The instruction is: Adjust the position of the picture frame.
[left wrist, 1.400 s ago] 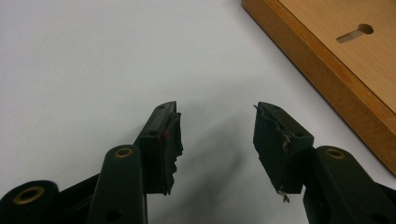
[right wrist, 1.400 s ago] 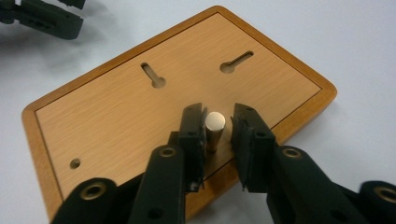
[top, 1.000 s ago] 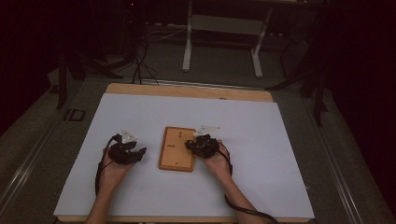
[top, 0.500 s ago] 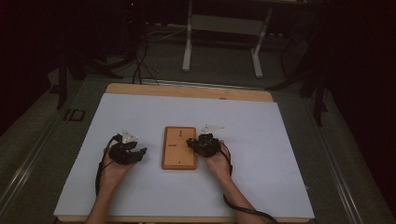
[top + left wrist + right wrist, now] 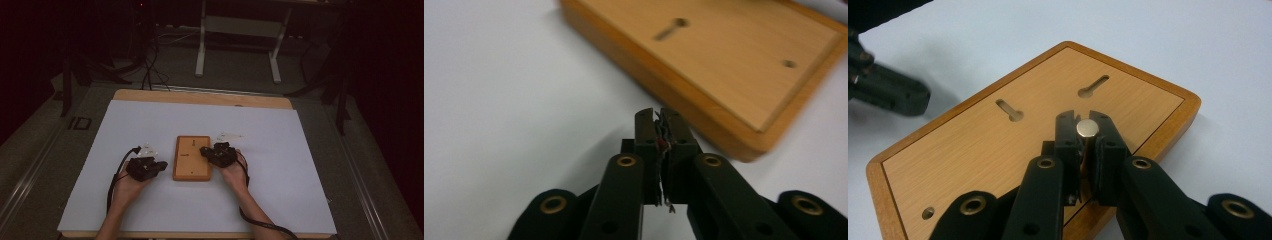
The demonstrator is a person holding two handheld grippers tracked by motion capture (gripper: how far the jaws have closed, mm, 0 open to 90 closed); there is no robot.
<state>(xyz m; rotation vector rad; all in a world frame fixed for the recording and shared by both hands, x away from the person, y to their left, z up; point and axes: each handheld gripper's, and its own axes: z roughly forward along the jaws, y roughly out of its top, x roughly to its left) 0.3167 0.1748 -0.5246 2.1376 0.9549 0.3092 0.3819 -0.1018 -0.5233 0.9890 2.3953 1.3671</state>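
Currently: wooden board, flat on the white worktop, two keyhole slots and a small hole in its face. Right gripper over the board's near edge, fingers clamped on a small metal pin with a round silver head. Left gripper just beside the board's left edge, above bare worktop; its fingers have just been closing and now meet, nothing between them.
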